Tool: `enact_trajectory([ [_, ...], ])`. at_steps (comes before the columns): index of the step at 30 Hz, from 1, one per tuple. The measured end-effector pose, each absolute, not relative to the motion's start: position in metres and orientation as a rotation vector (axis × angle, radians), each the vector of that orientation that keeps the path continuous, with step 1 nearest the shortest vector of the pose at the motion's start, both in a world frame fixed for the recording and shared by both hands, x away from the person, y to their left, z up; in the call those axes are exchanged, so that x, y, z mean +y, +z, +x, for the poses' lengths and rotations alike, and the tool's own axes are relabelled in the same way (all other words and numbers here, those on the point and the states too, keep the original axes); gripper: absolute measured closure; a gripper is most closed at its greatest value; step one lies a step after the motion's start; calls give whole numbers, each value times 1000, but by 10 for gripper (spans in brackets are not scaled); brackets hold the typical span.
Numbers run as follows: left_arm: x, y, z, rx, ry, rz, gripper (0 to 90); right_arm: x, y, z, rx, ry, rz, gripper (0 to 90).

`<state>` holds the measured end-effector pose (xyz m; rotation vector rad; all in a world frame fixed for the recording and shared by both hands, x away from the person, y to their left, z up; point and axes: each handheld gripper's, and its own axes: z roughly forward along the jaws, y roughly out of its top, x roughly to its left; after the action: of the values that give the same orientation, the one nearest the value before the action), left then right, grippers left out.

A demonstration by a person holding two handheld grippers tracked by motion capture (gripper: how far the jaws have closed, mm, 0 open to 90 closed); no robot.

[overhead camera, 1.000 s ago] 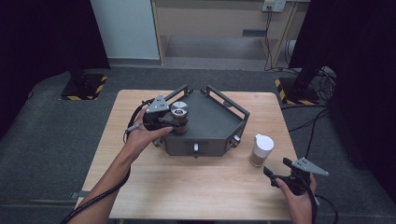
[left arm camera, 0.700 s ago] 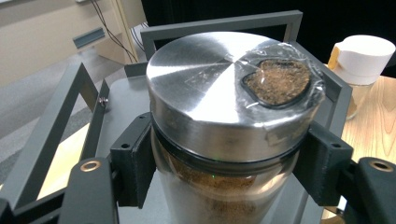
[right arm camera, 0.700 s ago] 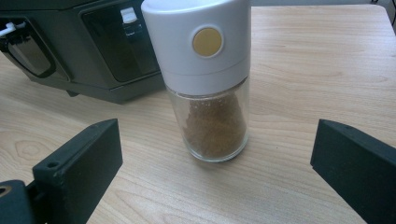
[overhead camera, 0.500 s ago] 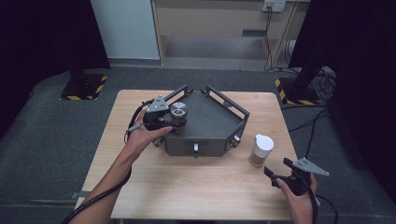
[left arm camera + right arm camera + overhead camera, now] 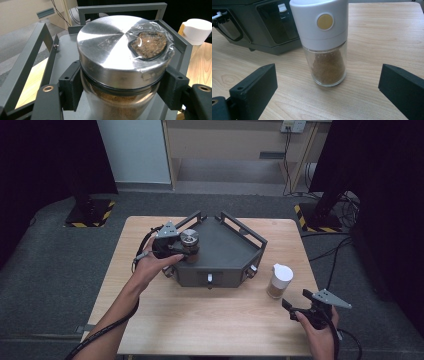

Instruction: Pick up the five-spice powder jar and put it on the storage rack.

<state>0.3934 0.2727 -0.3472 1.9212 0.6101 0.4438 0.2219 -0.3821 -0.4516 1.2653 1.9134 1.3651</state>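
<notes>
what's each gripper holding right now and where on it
The left gripper clamps the metal-lidded jar by its glass body just under the lid. The right gripper holds nothing; its jaws stand open.

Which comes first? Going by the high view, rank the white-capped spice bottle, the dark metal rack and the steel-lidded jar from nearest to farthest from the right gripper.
From the right gripper, at the table's near right:
1. White-capped spice bottle, just beyond it.
2. Dark metal rack, mid-table.
3. Steel-lidded jar, at the rack's left end, clamped in the left gripper.
</notes>
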Motion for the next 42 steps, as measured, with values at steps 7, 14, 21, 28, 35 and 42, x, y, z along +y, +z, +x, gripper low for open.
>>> enact_trajectory([
  [7, 272, -346, 393, 616, 443, 1924, 297, -382, -452, 222, 1913, 1365, 1266, 25],
  [14, 272, -347, 393, 618, 442, 1921, 297, -382, -452, 222, 1916, 1365, 1263, 25],
  [21, 272, -347, 393, 619, 441, 1919, 297, -382, -452, 222, 1917, 1366, 1263, 25],
  [28, 273, -347, 393, 618, 440, 1921, 297, -382, -452, 222, 1917, 1366, 1263, 25],
  [35, 273, -347, 393, 616, 443, 1921, 296, -382, -452, 222, 1917, 1365, 1264, 25],
  [42, 274, -345, 390, 633, 471, 1945, 186, -382, -451, 222, 1917, 1365, 1262, 25],
])
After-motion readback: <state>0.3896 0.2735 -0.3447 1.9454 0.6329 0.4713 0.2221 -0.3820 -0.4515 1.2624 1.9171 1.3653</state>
